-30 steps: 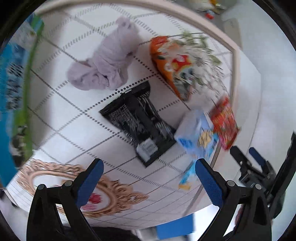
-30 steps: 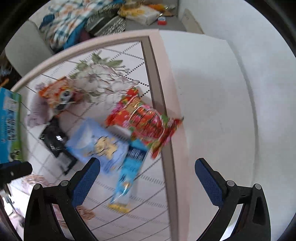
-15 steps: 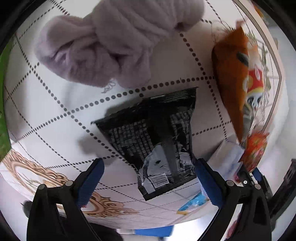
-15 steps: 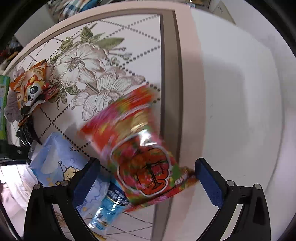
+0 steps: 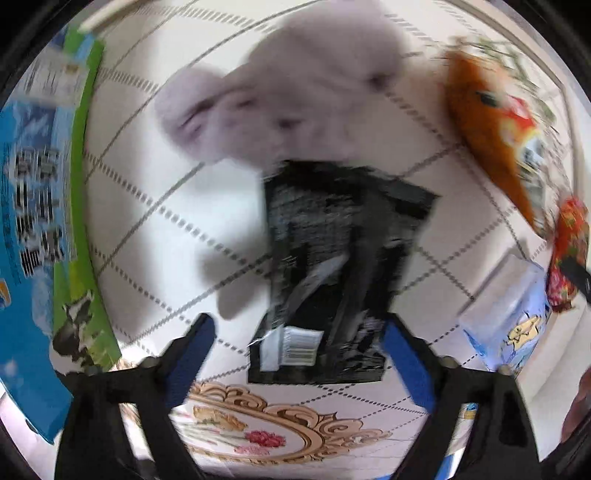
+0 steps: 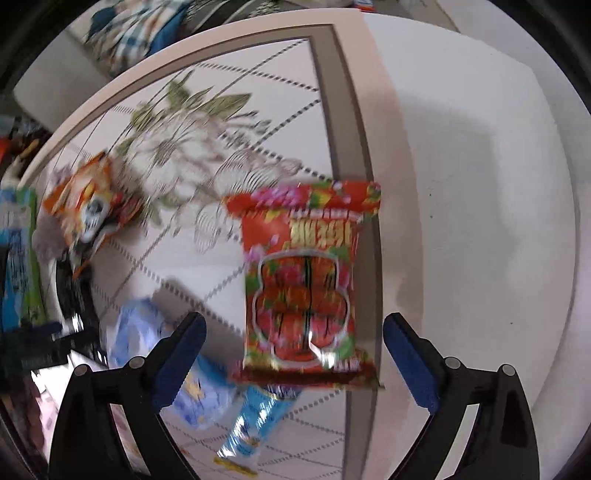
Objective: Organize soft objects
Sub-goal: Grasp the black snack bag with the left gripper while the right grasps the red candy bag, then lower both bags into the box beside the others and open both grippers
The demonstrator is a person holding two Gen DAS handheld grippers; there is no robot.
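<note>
Your left tongs (image 5: 295, 354) point down at the counter (image 5: 155, 236) with the blue pads spread wide and nothing between them. The black packet (image 5: 332, 258) lies flat directly ahead, its barcode end between the pad tips, its far end touching or slipping under the lilac cloth (image 5: 288, 96); blur hides which. The orange snack bag (image 5: 487, 125) lies to the right, apart from the black packet.

Your right tongs (image 6: 295, 350) are also spread wide and empty. The red snack bag (image 6: 310, 284) lies ahead between the pads, its right side reaching the counter's grey border strip (image 6: 354, 147). The light blue pouch (image 6: 147, 339) sits just beside the left pad, and the blue stick packet (image 6: 255, 421) pokes out from under the red bag's near end.

A blue and green box (image 5: 40, 206) stands along the left side in the left view. Right of the border strip, a plain white surface (image 6: 480, 221) offers open room.

The counter is white with dotted diagonal lines, a printed flower (image 6: 192, 125) and a gold ornament (image 5: 280, 424). Patterned fabric (image 6: 140, 26) lies beyond the far edge.
</note>
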